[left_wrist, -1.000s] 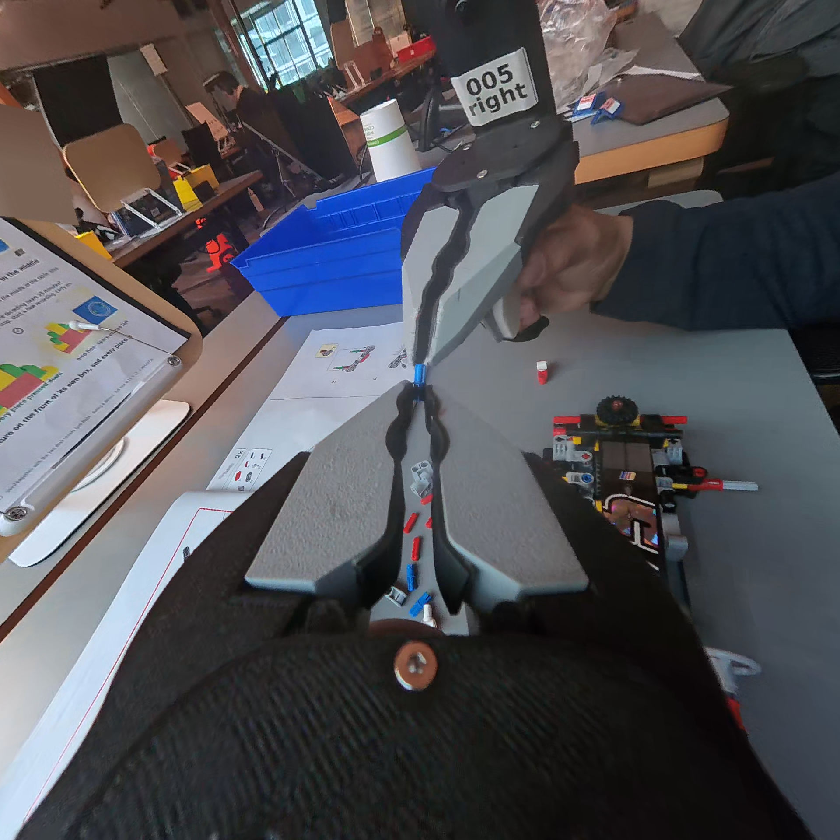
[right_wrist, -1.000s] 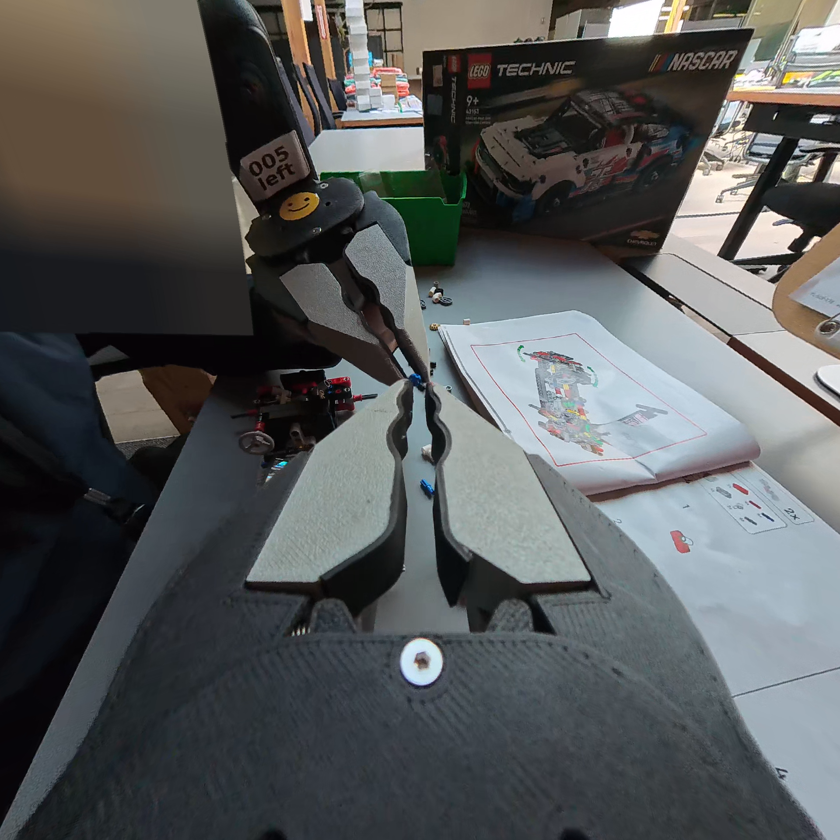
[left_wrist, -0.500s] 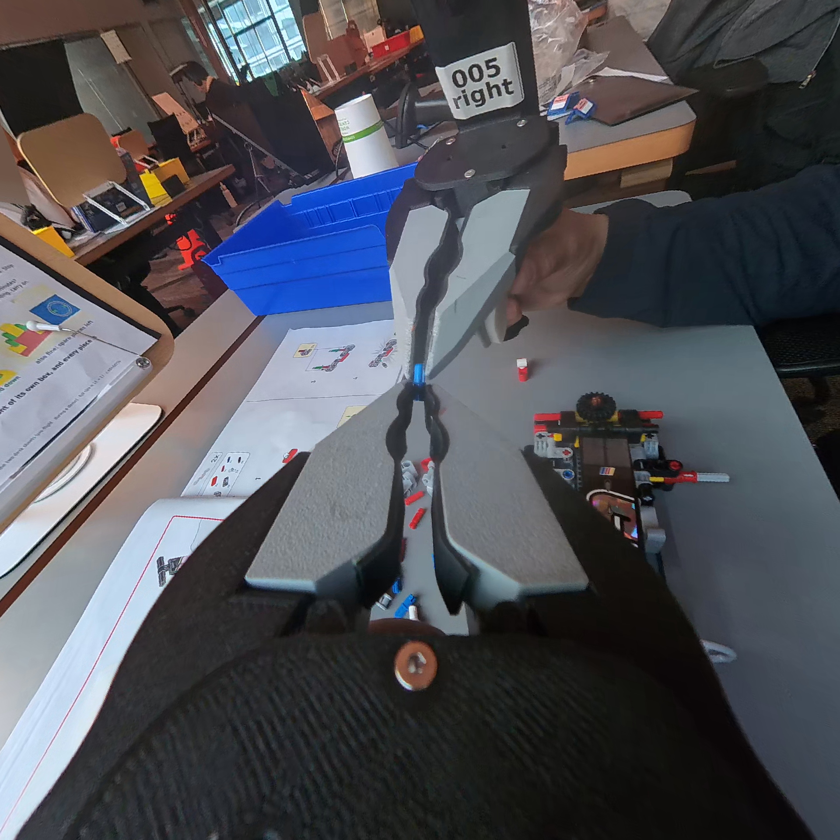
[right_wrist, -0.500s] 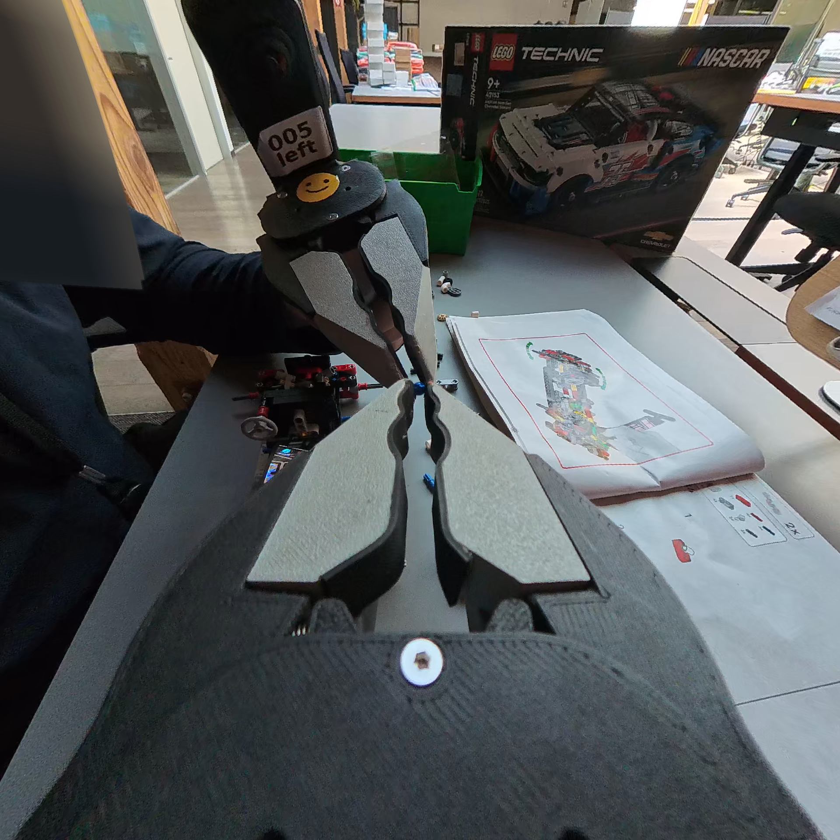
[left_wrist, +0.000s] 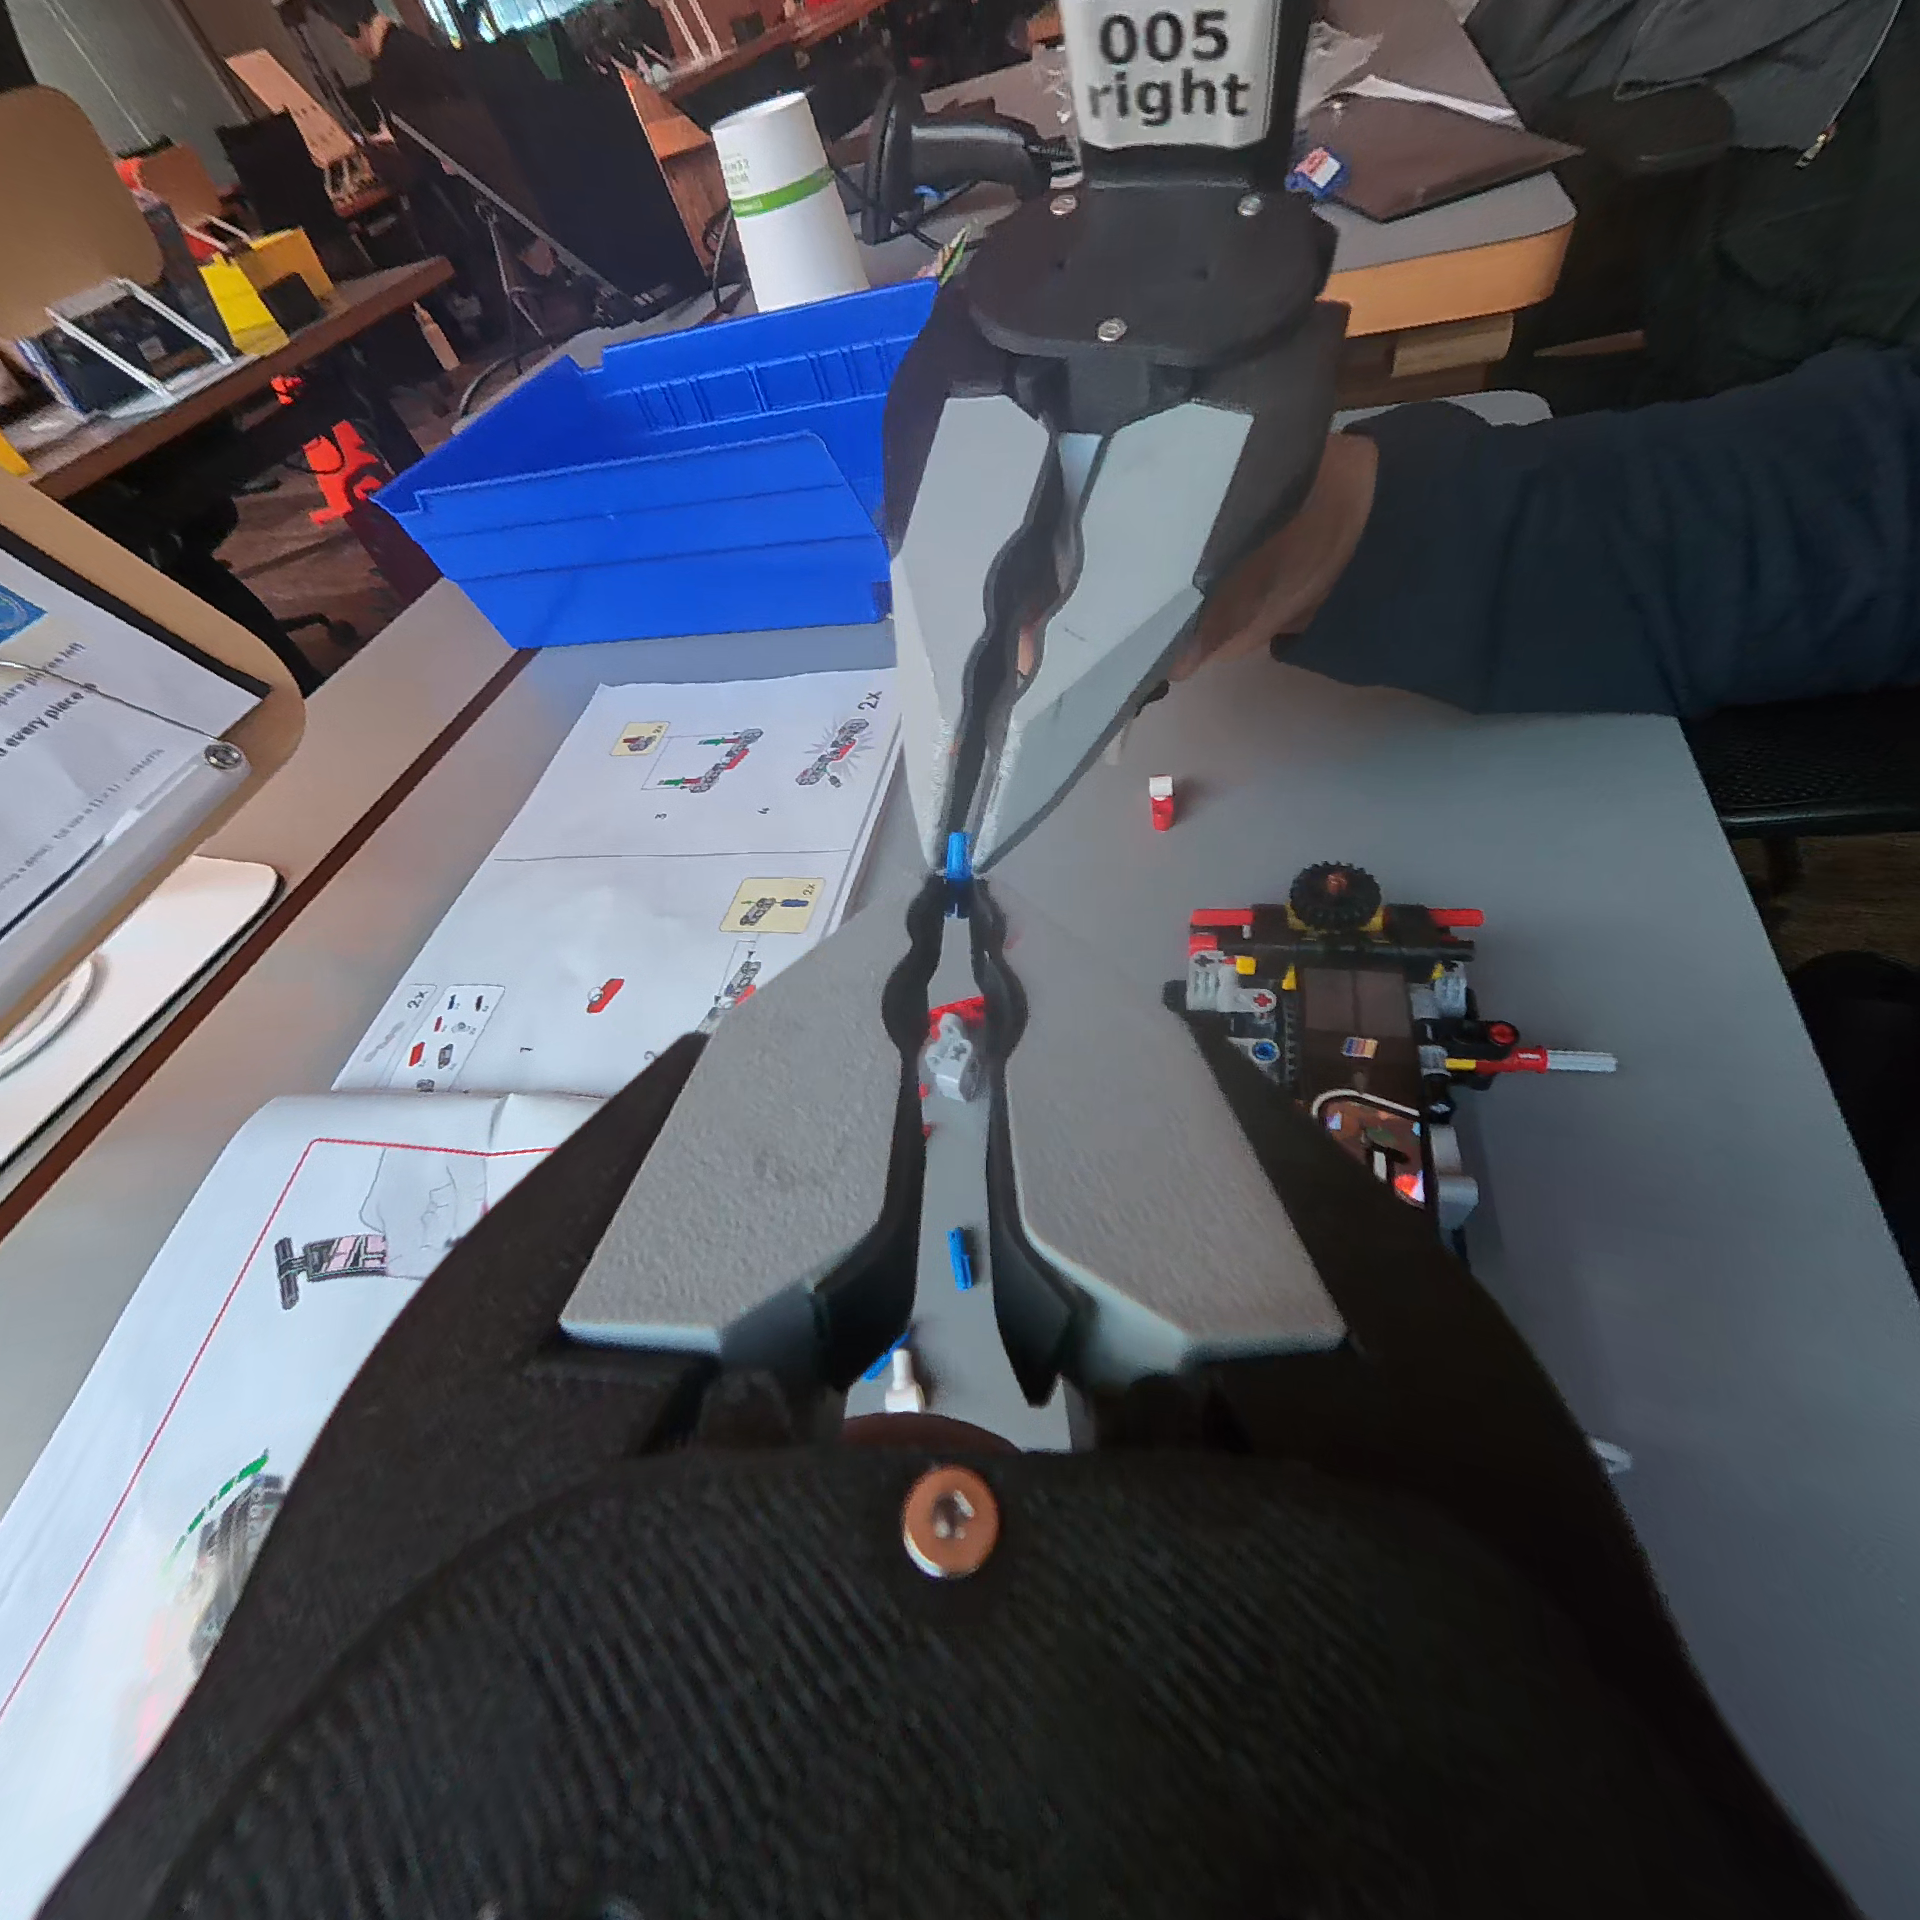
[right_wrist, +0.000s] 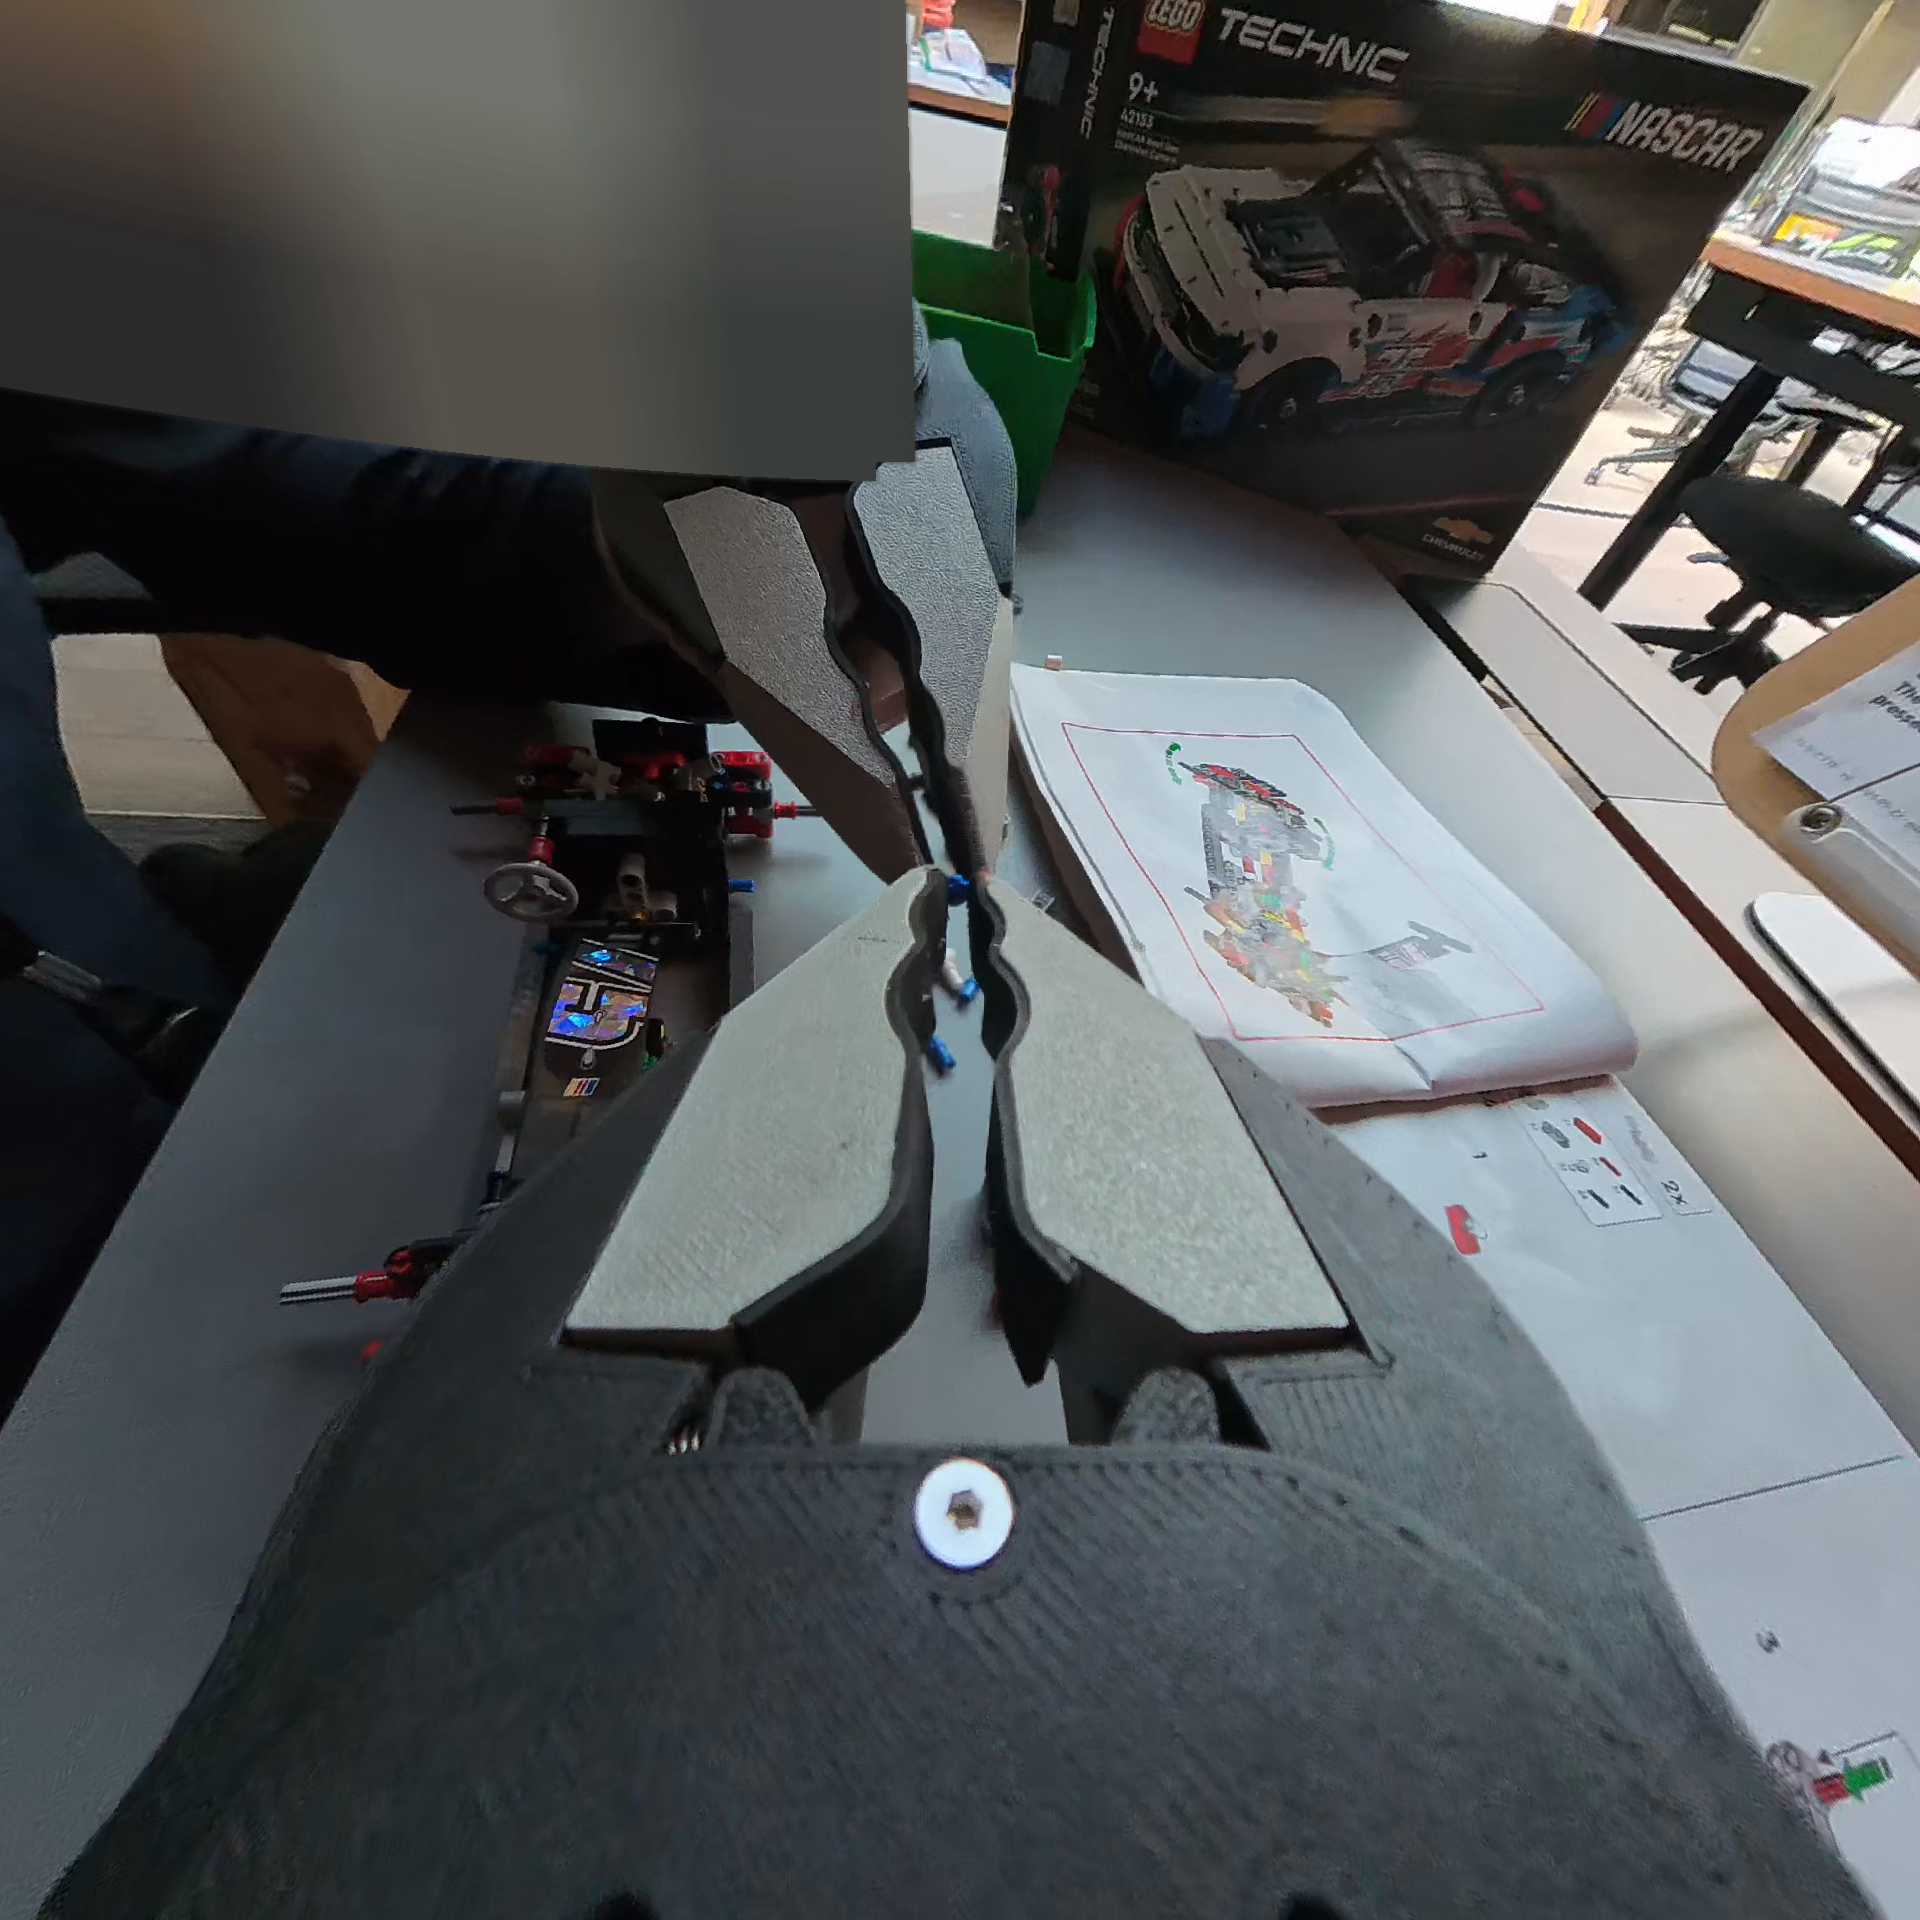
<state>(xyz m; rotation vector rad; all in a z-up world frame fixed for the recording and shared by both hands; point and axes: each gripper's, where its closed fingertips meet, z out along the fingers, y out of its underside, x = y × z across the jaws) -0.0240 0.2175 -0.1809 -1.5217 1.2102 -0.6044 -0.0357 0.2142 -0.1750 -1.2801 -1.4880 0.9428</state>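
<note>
My left gripper (left_wrist: 954, 906) and right gripper (right_wrist: 961, 896) meet tip to tip above the grey table (left_wrist: 1351, 790). A small blue pin (left_wrist: 954, 864) sits where the tips meet. In the left wrist view its lower end is pinched in my left gripper's shut tips. Its upper end is pinched in the right gripper's (left_wrist: 961, 844) shut tips, which come down from above. In the right wrist view the pin (right_wrist: 956, 886) shows as a blue spot between my fingertips, with the left gripper (right_wrist: 961, 868) pointing down onto it. A hand and a dark sleeve (left_wrist: 1621, 561) hold the right gripper.
A part-built black and red toy car frame (left_wrist: 1340, 1029) lies to the right. Loose pieces lie under the left gripper: a grey connector (left_wrist: 956, 1055) and a blue pin (left_wrist: 960, 1257). Instruction sheets (left_wrist: 665, 831), a blue bin (left_wrist: 665, 499), a green bin (right_wrist: 1018, 343) and the toy's box (right_wrist: 1403, 260) ring the work spot. Both grippers' tips are close together, under 4 cm apart.
Both grippers stay shut and tip to tip on the blue pin. The right gripper has swung more upright over the left one's tips. The pair has shifted a little over the table.
</note>
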